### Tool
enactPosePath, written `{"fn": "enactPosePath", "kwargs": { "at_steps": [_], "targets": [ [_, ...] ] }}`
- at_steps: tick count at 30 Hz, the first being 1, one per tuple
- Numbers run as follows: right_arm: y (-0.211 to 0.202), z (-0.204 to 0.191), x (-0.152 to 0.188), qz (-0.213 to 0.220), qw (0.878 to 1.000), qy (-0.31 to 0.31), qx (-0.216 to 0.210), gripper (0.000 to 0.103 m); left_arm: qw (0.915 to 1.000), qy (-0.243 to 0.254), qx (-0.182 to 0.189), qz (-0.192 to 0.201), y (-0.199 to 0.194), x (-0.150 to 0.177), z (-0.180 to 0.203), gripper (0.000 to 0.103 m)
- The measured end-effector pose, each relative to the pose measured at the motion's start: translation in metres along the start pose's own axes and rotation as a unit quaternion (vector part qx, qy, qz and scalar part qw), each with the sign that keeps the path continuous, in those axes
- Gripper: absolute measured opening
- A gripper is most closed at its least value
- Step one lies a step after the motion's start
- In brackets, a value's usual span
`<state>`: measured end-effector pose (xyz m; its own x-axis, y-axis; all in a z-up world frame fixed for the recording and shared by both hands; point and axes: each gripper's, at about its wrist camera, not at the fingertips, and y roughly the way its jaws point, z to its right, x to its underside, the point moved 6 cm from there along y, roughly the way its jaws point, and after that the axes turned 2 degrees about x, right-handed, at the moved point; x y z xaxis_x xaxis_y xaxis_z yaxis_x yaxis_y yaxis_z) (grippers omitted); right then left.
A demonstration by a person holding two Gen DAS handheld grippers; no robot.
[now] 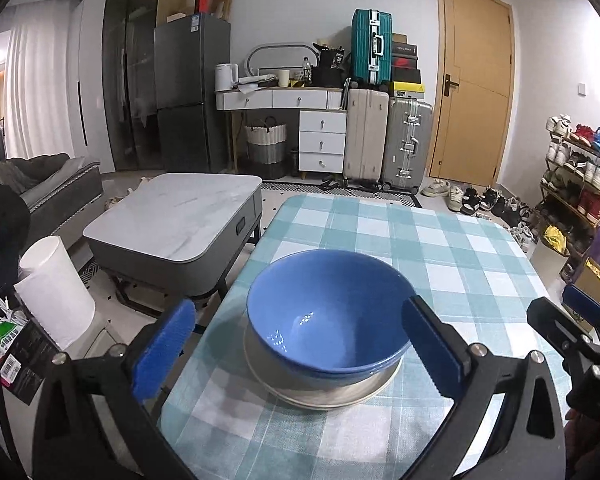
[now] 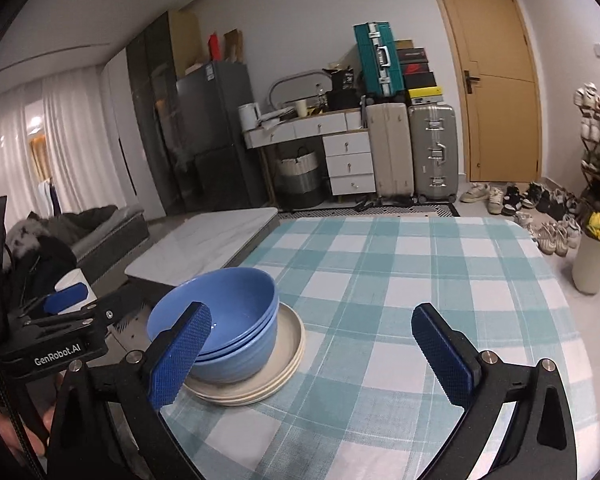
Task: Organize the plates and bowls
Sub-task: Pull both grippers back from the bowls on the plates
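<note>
A: Nearest the lens, what are the 2 grippers doing?

B: The left gripper (image 1: 300, 352) is holding its blue-padded fingers (image 1: 162, 354) spread as wide as they go, gripping nothing. The stack of blue bowls (image 1: 326, 320) is showing in the gap between them, the right-hand pad overlapping the bowl rim in this view; whether it touches cannot be told. The right gripper (image 2: 312, 360) is likewise standing fully open and empty, with only tablecloth between its pads.

A: Where are the dishes sitting?

B: The bowls are nesting inside one another on a stack of cream plates (image 2: 260, 384), near the left edge of the table (image 2: 420, 280), which is wearing a teal checked cloth.

A: And farther back?

B: A grey marble-topped coffee table (image 1: 176, 220) is standing just beyond the table's left edge; 3 suitcases (image 1: 388, 120) and a wooden door (image 1: 476, 80) are lining the far wall.
</note>
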<state>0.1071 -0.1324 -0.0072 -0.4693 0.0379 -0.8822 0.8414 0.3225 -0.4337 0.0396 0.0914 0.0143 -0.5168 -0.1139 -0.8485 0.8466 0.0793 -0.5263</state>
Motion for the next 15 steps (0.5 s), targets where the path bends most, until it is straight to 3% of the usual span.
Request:
{"fn": "enactPosePath", "kwargs": {
  "at_steps": [6, 8, 15],
  "targets": [
    [-0.002, -0.003, 0.011, -0.002, 1.0, -0.019, 0.012, 0.102, 0.9998, 0.018, -0.002, -0.003, 0.0, 0.006, 0.006, 0.103],
    [-0.002, -0.005, 0.014, 0.0, 1.0, -0.023, 0.012, 0.102, 0.999, 0.036, -0.019, -0.016, 0.003, 0.009, 0.009, 0.103],
    [0.001, -0.007, 0.02, -0.005, 1.0, -0.021, 0.012, 0.102, 0.9986, 0.043, 0.0, -0.031, 0.008, 0.016, 0.017, 0.103]
  ]
}}
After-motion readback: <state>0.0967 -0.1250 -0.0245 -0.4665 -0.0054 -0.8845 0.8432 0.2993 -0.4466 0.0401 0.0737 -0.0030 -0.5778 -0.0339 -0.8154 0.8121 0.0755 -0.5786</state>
